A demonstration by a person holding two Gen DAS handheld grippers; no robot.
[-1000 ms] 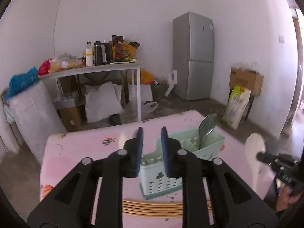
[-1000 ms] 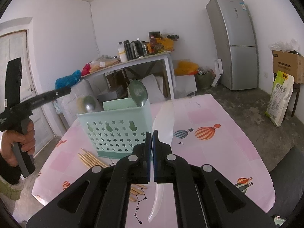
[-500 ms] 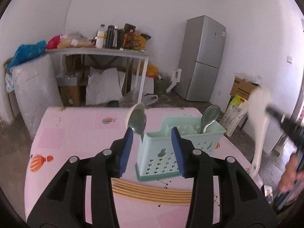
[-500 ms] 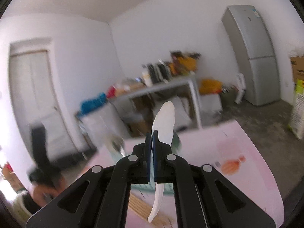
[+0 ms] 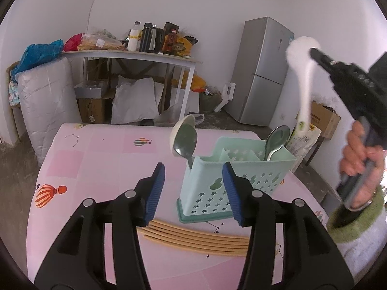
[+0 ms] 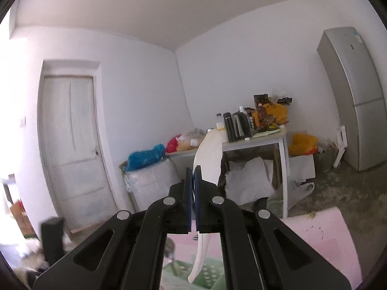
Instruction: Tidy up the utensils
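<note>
A mint-green utensil caddy (image 5: 241,169) stands on the pink table (image 5: 101,164) with two metal spoons (image 5: 185,140) (image 5: 277,140) upright in it. Several wooden chopsticks (image 5: 193,239) lie in front of it. My left gripper (image 5: 193,171) hovers just before the caddy, its jaws opening; the caddy's left corner shows between the blue pads (image 5: 157,188), untouched. My right gripper (image 6: 193,171) is shut on a white plastic spoon (image 6: 209,159), bowl up, held high above the caddy (image 6: 208,270). In the left wrist view that spoon (image 5: 302,72) is at upper right.
A hand (image 5: 358,154) in a green sleeve holds the right gripper at the table's right edge. Behind stand a cluttered white side table (image 5: 135,55), a grey fridge (image 5: 263,72), a cardboard box (image 5: 324,118) and stuffed bags. A white door (image 6: 72,140) is at left.
My left jaws have spread wider and the gripper has dropped closer to the caddy. My right gripper has risen with the white spoon and tilted up, so the table has slid low in its view.
</note>
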